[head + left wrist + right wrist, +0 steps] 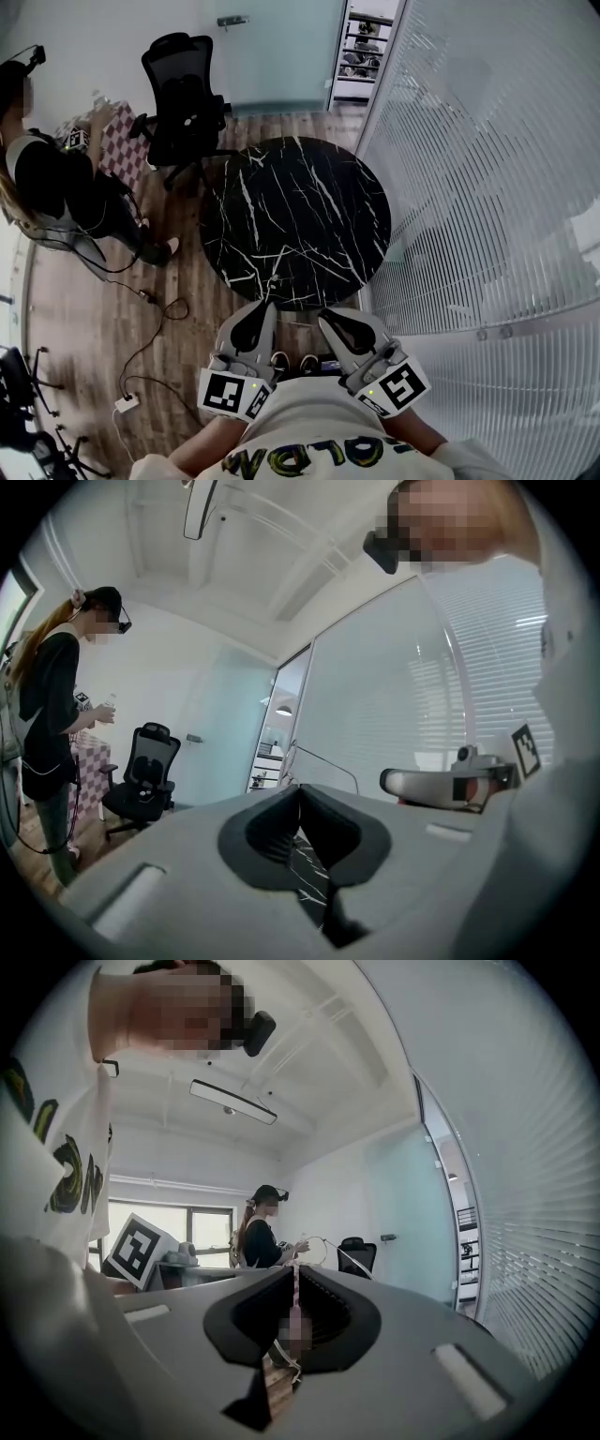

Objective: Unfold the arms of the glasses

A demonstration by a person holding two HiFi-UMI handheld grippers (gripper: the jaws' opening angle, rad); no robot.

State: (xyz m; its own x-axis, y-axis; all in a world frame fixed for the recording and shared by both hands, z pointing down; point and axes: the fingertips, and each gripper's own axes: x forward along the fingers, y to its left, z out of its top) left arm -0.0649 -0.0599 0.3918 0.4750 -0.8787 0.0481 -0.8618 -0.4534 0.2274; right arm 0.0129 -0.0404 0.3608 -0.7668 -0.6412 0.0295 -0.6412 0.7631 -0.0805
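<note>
The glasses [317, 1239], a thin pale wire frame, are held in the air between the two grippers, near the edge of the round black marble table [309, 187]. The right gripper [294, 1271] has its jaws pressed together on one thin part of them. The left gripper [299, 787] is also closed, and a fine wire of the glasses rises from its tips. Both grippers point level, side by side. Beyond the table are an office chair [183, 84] and a second person [56, 178], who is standing

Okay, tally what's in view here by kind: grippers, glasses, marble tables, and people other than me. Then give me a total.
grippers: 2, the left gripper and the right gripper
glasses: 1
marble table: 1
other person: 1
Total: 5
</note>
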